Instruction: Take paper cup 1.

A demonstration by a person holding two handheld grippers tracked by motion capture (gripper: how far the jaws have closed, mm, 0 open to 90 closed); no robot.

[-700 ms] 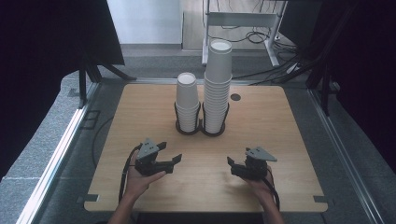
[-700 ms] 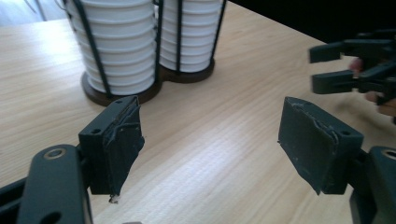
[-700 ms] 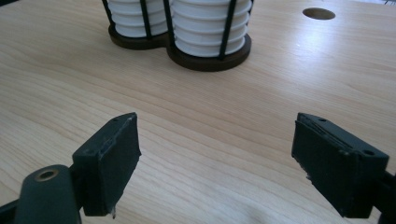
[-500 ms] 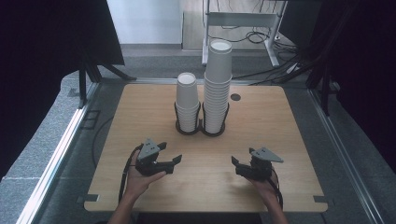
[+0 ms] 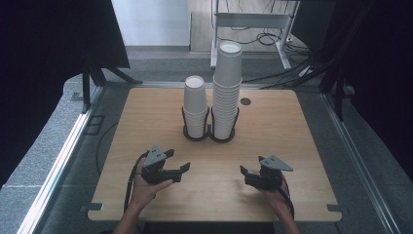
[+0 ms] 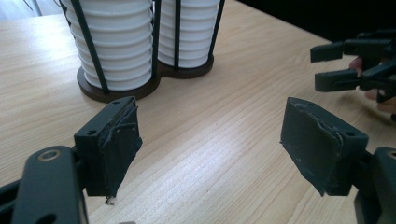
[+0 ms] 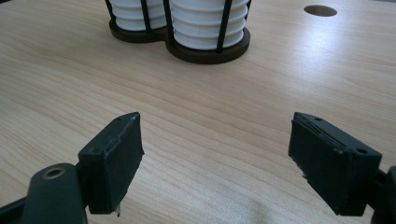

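Two stacks of white paper cups stand in a dark wire holder (image 5: 210, 135) at the middle of our wooden table (image 5: 302, 141), toward its far side. Starting at the left, our left gripper (image 5: 181, 168) rests in our left hand (image 5: 146, 187) near the front edge, jaws pointing right toward the centre and standing wide apart with only bare wood between them, as the left gripper view confirms. Farther in, the shorter stack (image 5: 196, 106) sits in the left ring of the holder, its top cup showing an open mouth; we cannot see anything inside it. Touching it on the right, the taller stack (image 5: 227, 87) fills the second ring and rises well above its neighbour, its top cup likewise open upward. In the left gripper view the ribbed cup rims (image 6: 116, 42) show behind thin black uprights on a round brown base (image 6: 140, 88). A small dark hole (image 5: 245, 101) lies in the tabletop just right of the taller stack. At the right, our right gripper (image 5: 246, 174) lies in our right hand (image 5: 277, 197) near the front edge, jaws spread wide and pointing left, nothing between them. Both grippers sit well apart from the cups.
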